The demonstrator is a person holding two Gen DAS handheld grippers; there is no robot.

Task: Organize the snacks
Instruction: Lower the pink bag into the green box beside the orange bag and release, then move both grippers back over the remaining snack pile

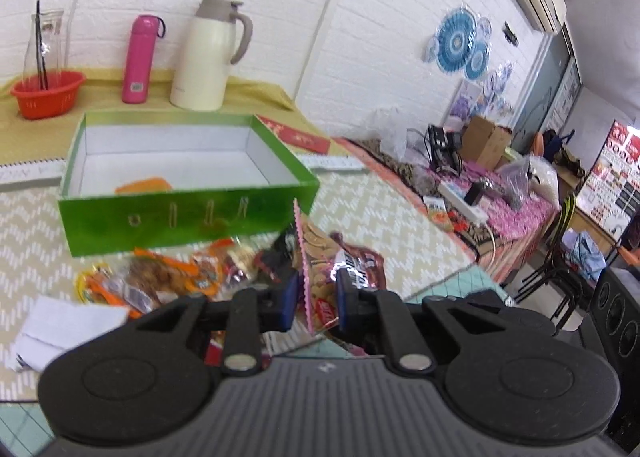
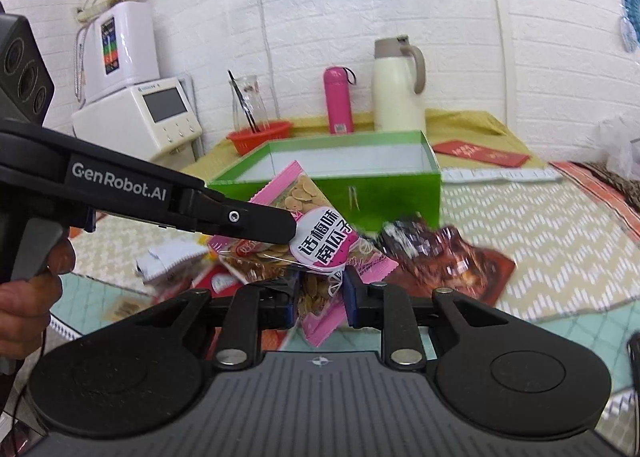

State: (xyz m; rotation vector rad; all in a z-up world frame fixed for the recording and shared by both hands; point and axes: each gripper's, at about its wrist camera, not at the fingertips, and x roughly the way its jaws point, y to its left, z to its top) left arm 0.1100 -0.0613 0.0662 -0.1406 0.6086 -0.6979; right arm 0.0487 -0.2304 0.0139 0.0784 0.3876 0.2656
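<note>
Left wrist view: the left claw [image 1: 317,303] pinches only the thin crimped edge of the pink seed packet [image 1: 306,269], above the snack pile [image 1: 160,277] before the green box [image 1: 188,217]; it could slip.

Right wrist view: the right claw [image 2: 320,299] is clamped on the packet's lower end; opposing pulls might tear it.

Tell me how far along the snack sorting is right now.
Early stage. Done: one orange packet lies in the green box. In hand: both the left tongs and the right tongs are shut on the same pink seed packet, lifted in front of the box. Left: the pile of snacks on the mat and the brown wrapper.
</note>
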